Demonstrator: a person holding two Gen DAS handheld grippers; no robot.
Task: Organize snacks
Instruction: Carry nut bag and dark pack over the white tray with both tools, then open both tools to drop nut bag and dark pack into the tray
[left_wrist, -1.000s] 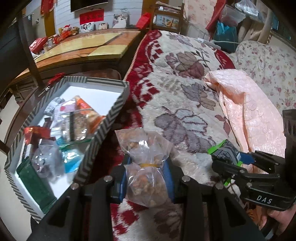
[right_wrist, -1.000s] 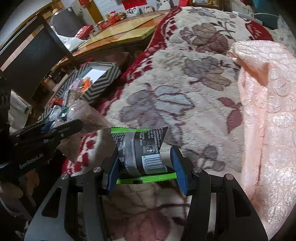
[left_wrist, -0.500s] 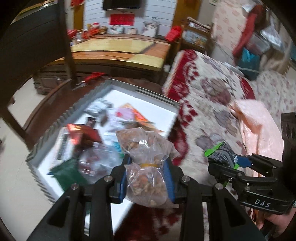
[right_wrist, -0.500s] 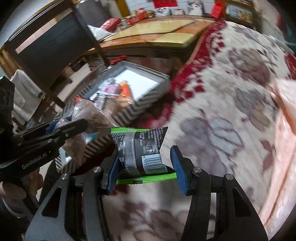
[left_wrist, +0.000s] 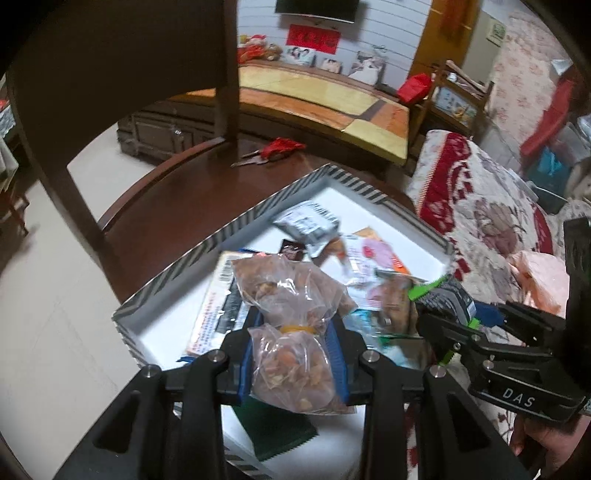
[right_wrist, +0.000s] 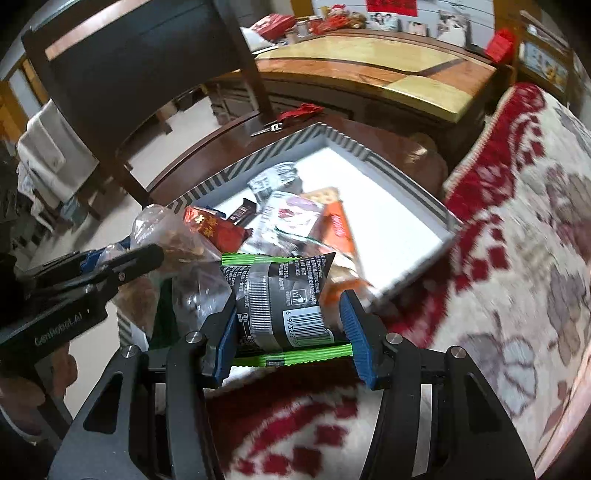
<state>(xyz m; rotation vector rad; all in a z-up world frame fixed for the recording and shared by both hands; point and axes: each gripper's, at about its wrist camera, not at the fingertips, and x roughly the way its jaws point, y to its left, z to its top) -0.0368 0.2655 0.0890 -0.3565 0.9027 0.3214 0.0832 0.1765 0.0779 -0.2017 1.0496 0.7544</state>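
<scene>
Both held snacks now above striped box (left_wrist: 236, 227).

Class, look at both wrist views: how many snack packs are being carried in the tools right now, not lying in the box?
2. A clear bag of nuts in the left tool; a black, green-edged packet in the right tool.

The near part of the striped box (left_wrist: 207, 243) is covered by the left gripper (left_wrist: 293, 363) and by the clear bag of nuts (left_wrist: 291, 325) clamped in it; the box's near corner is lost below the fingers. The snacks beneath the bag are smeared by motion, and their printing cannot be read. To the right of the left gripper, the black packet with green ends (left_wrist: 448, 295) is largely masked by the right gripper (left_wrist: 476, 325). In the right wrist view, the floral blanket (right_wrist: 517, 258) to the right of the fingers is blurred, and the chair (right_wrist: 122, 66) ahead is cut off by the picture's edge.
</scene>
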